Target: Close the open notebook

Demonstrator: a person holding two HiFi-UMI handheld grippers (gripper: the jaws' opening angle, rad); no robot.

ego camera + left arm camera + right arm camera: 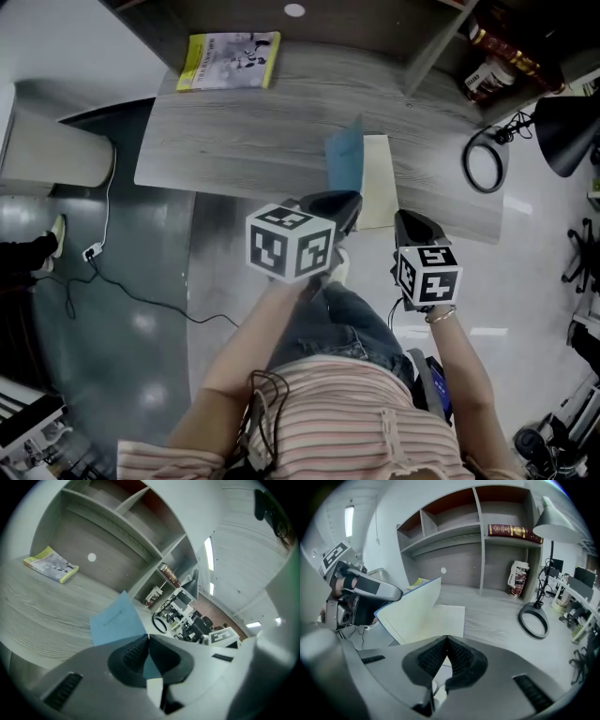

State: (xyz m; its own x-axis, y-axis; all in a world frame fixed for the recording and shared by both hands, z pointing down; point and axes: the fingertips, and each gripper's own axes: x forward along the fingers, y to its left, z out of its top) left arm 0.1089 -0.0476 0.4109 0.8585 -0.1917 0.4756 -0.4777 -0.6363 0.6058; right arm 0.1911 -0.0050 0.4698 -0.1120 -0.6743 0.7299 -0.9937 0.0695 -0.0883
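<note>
The notebook lies open near the front edge of the grey wooden desk [234, 150]. Its blue cover [345, 155] stands lifted, almost on edge, over the cream page [379, 178] that lies flat. My left gripper [343, 202] is shut on the cover's near edge; in the left gripper view the blue cover [117, 620] runs in between the pads [136, 651]. My right gripper [405, 221] hovers at the flat page's near right corner, jaws shut. In the right gripper view the cover's pale inner side [415, 611] leans up at the left. Whether the right pads pinch the page is hidden.
A yellow-edged book [230, 59] lies at the desk's back left. A black ring-shaped lamp base [486, 165] and lamp head [567, 131] sit at the right. Shelves with a dark book [513, 530] rise behind. Cables [103, 272] trail on the floor at the left.
</note>
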